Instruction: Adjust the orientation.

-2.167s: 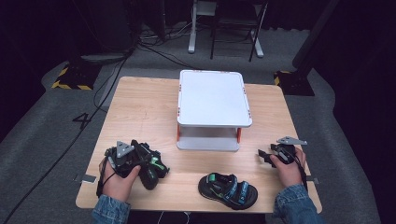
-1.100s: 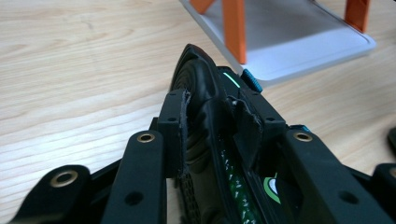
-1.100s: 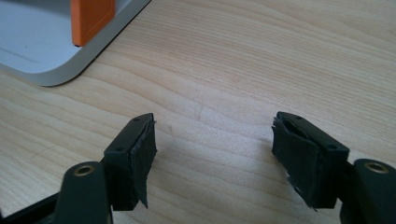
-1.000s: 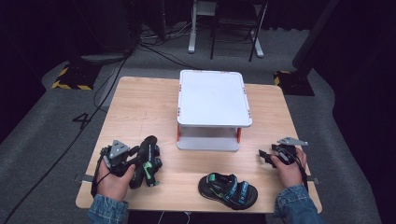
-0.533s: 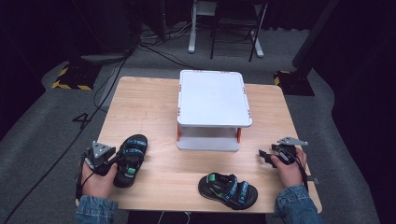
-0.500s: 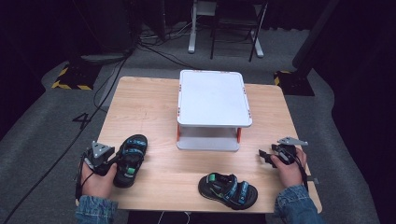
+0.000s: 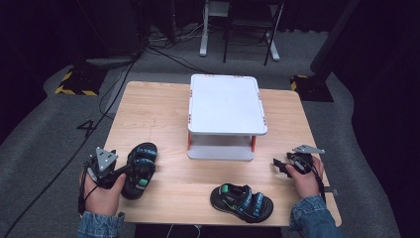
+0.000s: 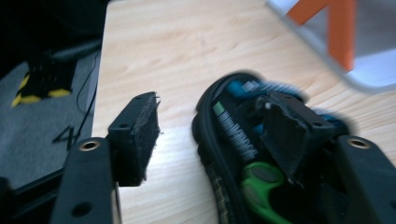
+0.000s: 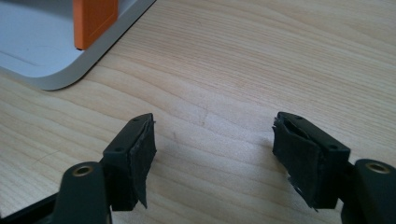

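Observation:
A black sandal with blue straps and a green tab lies flat near the table's front left corner. My left gripper is at its near side, open. In the left gripper view the gripper straddles the sandal's side rim, with one pad over bare wood and the other pad above the footbed. The matching sandal lies at the front middle of the table. My right gripper rests open at the front right, with only bare wood between its fingertips.
A white two-tier stand with orange legs occupies the table's middle back; its base corner and a leg are close to my right gripper. Cables and chair legs lie on the floor beyond the table.
My left gripper carried the sandal leftward, set it down flat at the front left, and opened. The right gripper and the other sandal have not moved.

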### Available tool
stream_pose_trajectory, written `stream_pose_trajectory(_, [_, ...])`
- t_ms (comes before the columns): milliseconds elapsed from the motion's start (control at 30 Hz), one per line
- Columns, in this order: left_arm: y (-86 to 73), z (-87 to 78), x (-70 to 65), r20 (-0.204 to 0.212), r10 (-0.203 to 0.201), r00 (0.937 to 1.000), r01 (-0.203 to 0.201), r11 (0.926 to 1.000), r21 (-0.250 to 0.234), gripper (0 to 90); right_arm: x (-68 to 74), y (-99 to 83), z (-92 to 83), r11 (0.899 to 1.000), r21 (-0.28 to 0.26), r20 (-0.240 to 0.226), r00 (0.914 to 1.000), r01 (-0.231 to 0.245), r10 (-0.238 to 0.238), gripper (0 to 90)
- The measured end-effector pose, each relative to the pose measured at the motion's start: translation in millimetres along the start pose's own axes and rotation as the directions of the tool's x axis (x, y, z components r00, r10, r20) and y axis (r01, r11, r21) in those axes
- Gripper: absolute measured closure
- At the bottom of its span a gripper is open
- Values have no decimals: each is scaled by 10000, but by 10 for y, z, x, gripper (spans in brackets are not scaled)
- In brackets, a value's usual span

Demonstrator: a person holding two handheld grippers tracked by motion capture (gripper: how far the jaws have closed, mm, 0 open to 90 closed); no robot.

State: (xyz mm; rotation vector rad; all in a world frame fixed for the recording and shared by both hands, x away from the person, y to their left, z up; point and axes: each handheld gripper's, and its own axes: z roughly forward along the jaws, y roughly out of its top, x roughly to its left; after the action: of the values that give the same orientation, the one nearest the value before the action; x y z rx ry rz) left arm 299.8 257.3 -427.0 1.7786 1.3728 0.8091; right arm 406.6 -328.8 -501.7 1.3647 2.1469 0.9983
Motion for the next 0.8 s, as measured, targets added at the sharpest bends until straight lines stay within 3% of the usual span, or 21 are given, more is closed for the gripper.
stream_pose_trajectory(33, [0,0,0,0,0,10000,0,10000,0,296,0,0,0,10000,0,0,10000,0,0,304])
stream_pose_trajectory(67, [26,-48,-42,333,-49,9994,53,9999,-99,303,12,8,11,10000,10,-30,10000,-7,7,303])
stream_pose_trajectory(133, [34,-72,-81,533,-109,9985,114,9999,-100,299,13,12,16,10000,-12,-16,10000,38,-38,303])
stream_pose_trajectory(233, [29,-83,-145,771,70,9970,-73,10000,43,253,24,30,36,10000,3,-82,9999,91,-91,303])
stream_pose_trajectory(333, [-10,-56,-195,731,403,9965,-435,9982,420,222,38,47,51,9999,47,-138,9999,93,-93,303])
stream_pose_trajectory(400, [-76,-6,-225,821,638,9946,-713,9932,918,186,50,63,66,9999,62,-159,9998,111,-110,303])
stream_pose_trajectory(433, [-76,-6,-225,821,638,9946,-713,9932,918,181,51,67,70,9999,69,-187,9997,131,-129,303])
stream_pose_trajectory(567, [-185,45,-215,960,946,9909,-1096,9801,1654,187,69,89,87,9998,64,-236,9996,162,-160,303])
stream_pose_trajectory(800, [-241,29,-154,701,792,9944,-916,9760,1978,240,86,111,116,9997,79,-316,9992,253,-250,303])
